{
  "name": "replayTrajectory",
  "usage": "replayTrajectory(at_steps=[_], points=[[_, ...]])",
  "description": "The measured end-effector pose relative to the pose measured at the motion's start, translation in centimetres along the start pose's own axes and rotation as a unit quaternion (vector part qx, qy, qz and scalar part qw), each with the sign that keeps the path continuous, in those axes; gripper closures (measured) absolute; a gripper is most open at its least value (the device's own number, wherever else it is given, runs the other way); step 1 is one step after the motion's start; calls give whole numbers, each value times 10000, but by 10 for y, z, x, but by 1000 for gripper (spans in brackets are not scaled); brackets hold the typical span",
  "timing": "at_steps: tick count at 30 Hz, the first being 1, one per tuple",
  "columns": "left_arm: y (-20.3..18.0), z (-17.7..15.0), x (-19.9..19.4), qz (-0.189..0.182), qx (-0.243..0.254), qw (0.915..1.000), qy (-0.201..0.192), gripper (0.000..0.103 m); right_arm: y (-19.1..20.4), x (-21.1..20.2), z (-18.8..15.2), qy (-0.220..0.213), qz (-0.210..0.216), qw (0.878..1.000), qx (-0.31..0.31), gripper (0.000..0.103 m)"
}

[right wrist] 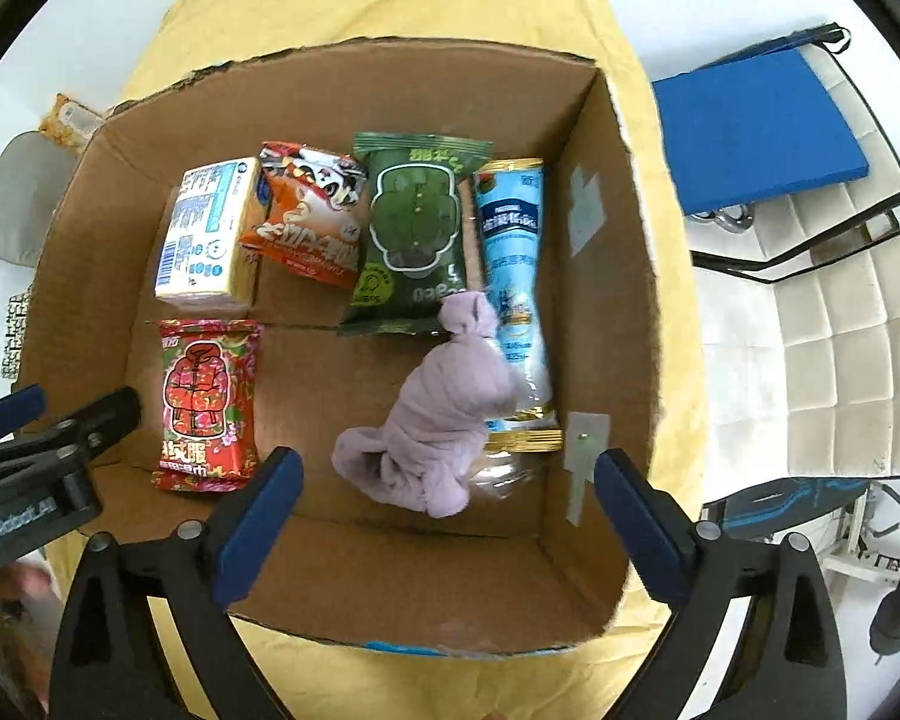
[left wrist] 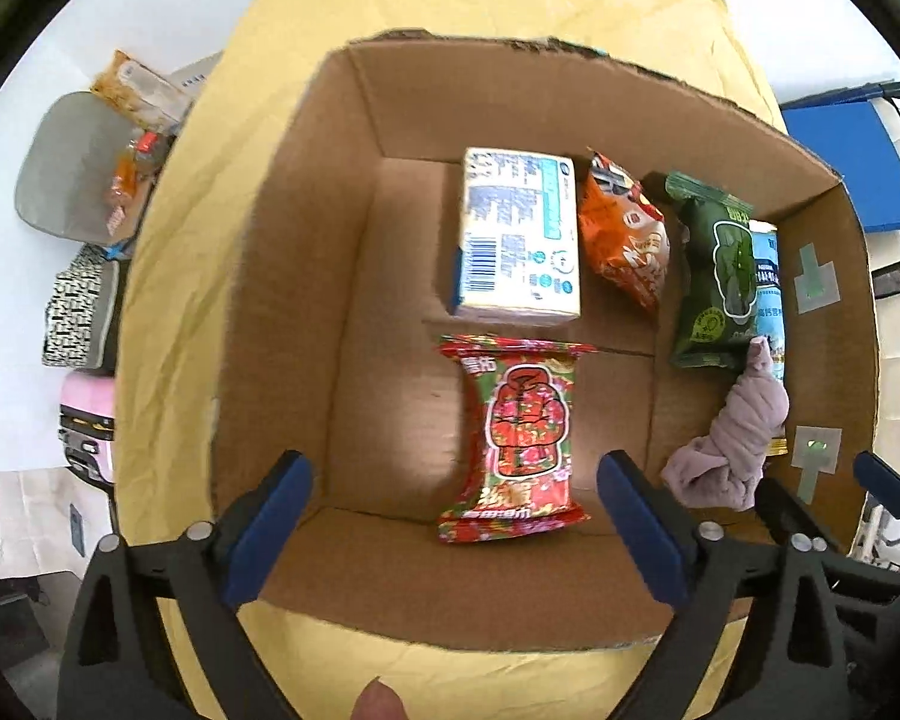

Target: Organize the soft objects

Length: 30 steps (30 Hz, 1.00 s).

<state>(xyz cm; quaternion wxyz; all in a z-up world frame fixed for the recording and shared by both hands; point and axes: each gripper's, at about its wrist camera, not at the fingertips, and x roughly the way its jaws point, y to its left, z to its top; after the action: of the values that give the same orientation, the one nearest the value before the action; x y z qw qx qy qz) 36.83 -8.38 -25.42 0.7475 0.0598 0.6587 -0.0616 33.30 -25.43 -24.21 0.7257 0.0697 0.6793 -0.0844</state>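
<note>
An open cardboard box (left wrist: 306, 276) (right wrist: 606, 312) sits on a yellow cloth. Inside lie a red wet-wipe pack (left wrist: 519, 438) (right wrist: 207, 402), a white-blue tissue pack (left wrist: 516, 234) (right wrist: 207, 234), an orange snack bag (left wrist: 627, 234) (right wrist: 309, 216), a green pack (left wrist: 717, 276) (right wrist: 414, 234), a light-blue pouch (left wrist: 771, 294) (right wrist: 513, 276) and a knotted mauve cloth (left wrist: 735, 438) (right wrist: 444, 420). My left gripper (left wrist: 456, 528) hovers open and empty over the red pack. My right gripper (right wrist: 447, 528) hovers open and empty over the mauve cloth.
A grey tray (left wrist: 84, 168) with snack packets stands left of the box, beside a patterned pouch (left wrist: 75, 312) and a pink item (left wrist: 87, 420). A blue pad (right wrist: 756, 132) lies on a white chair at the right.
</note>
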Motion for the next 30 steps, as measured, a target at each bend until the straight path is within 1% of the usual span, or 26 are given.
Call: replayTrajectory(at_steps=[4, 7, 9, 12, 20, 22, 23, 26, 30], points=[[2, -8, -12, 9, 7, 9999, -115, 3, -6, -11, -3, -36, -28, 9999, 109, 0], [3, -12, -24, 9, -7, 9997, -232, 3, -10, -26, -9, -119, -18, 9999, 123, 0], [5, -23, -43, -47, -32, 9993, -373, 3, -11, -41, -16, -246, -18, 9996, 110, 0], [8, -42, -80, -4, -4, 9979, -653, 3, -16, -76, -32, -507, 32, 9987, 106, 0], [12, -108, -178, -239, 2, 9933, -1130, 3, -24, -184, -100, -1145, 294, 9930, -10, 0], [12, -120, -196, -265, 17, 9926, -1189, 3, -23, -206, -116, -1261, 297, 9915, -67, 0], [12, -128, -209, -295, 29, 9913, -1284, 3, -23, -220, -126, -1326, 310, 9906, -106, 0], [12, -147, -238, -225, 82, 9887, -1482, 3, -25, -254, -147, -1487, 353, 9881, -148, 0], [16, -167, -268, -265, 36, 9858, -1656, 3, -29, -291, -172, -1651, 451, 9852, -115, 0]])
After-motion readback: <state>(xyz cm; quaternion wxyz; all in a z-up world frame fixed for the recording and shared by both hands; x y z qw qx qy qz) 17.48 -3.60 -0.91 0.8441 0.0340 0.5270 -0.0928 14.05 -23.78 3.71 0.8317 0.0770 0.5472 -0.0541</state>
